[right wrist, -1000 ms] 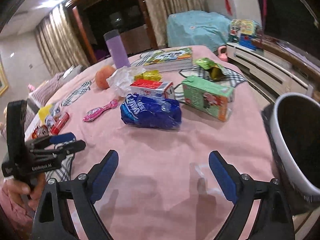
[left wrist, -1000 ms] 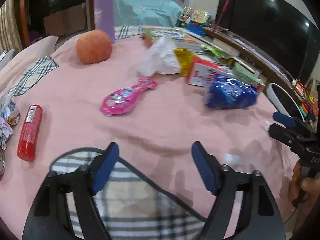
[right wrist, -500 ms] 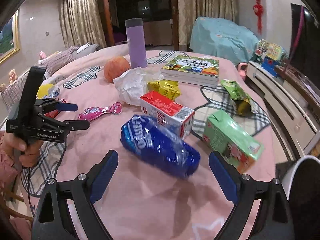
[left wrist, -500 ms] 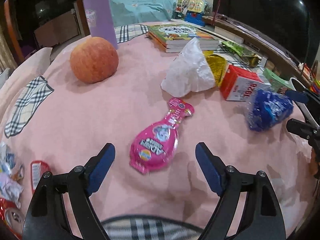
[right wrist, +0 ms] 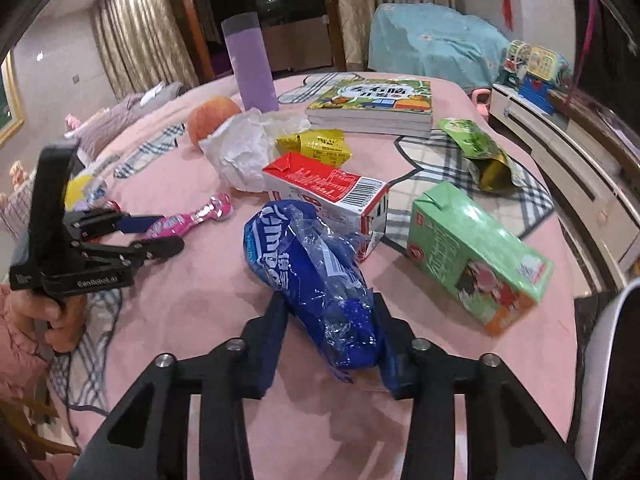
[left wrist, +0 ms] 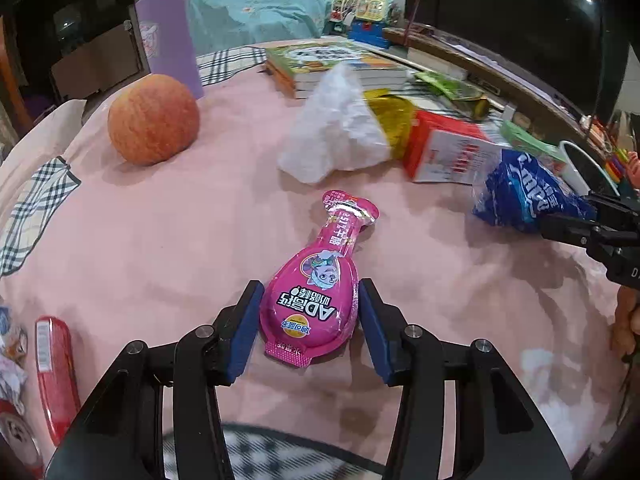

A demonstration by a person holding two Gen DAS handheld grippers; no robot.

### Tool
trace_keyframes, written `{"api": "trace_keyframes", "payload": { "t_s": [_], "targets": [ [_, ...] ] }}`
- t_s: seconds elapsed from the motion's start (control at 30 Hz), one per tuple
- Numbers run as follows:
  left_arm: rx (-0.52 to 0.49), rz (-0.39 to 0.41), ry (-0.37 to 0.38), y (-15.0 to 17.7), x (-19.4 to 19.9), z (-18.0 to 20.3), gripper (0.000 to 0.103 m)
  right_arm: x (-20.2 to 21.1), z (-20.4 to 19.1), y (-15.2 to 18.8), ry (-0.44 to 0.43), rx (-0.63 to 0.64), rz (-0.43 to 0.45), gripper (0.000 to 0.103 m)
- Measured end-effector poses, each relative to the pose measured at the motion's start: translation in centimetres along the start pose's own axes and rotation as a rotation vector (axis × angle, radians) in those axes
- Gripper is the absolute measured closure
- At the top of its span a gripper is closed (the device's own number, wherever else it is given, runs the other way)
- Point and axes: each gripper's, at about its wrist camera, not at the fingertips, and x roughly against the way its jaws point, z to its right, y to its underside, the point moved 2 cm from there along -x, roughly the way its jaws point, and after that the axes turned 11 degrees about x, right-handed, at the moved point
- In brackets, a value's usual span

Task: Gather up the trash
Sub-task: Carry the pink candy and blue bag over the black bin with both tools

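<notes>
A pink bottle-shaped candy pack [left wrist: 316, 288] lies flat on the pink tablecloth [left wrist: 160, 240]. My left gripper [left wrist: 310, 320] straddles its wide end, jaws closing, blue pads [left wrist: 248, 320] meeting both edges. A crinkled blue plastic bag [right wrist: 312, 272] lies between the fingers of my right gripper [right wrist: 330, 328], whose jaws are closing and pressing its sides. From the right wrist, the left gripper [right wrist: 152, 232] shows at the left around the pink pack [right wrist: 200, 216]. From the left wrist, the right gripper [left wrist: 588, 216] shows at the right edge on the blue bag [left wrist: 520, 196].
An apple [left wrist: 154, 120], a purple bottle [left wrist: 166, 32], crumpled white paper [left wrist: 336, 132] and a red tube [left wrist: 56, 364] lie around. A red-white carton [right wrist: 328, 188], green carton [right wrist: 472, 256], yellow wrapper [right wrist: 316, 144], green snack bag [right wrist: 476, 148] and books [right wrist: 372, 104] sit further back. A white bin rim [right wrist: 612, 320] is at the right.
Both grippers moved forward over the table and narrowed. The left now brackets the pink pack, the right the blue bag; before, both stood wide with nothing between the fingers.
</notes>
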Motion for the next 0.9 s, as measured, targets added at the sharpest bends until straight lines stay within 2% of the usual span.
{"api": "trace_keyframes", "payload": {
  "t_s": [0.3,0.5,0.63,0.67,0.77,0.9],
  "targets": [
    [0.049,0.008,0.138,3.4,3.4,5.2,0.056,5.3,0.5,4.0,0.016,-0.179,0.081,0.067],
    [0.06,-0.009,0.221,4.3,4.2,8.6,0.056,7.7,1.8,6.5,0.086,-0.279,0.103,0.067],
    [0.066,-0.015,0.24,4.9,4.3,10.1,0.056,8.3,2.3,7.7,0.135,-0.319,0.087,0.067],
    [0.071,-0.02,0.242,5.0,4.2,10.0,0.056,8.2,2.3,7.8,0.134,-0.326,0.081,0.063],
    [0.085,-0.04,0.249,5.4,3.9,10.4,0.056,7.1,2.0,8.3,0.132,-0.321,0.045,0.062],
    [0.098,-0.046,0.251,5.8,3.9,10.7,0.056,6.9,1.8,8.5,0.121,-0.313,0.062,0.057]
  ]
}}
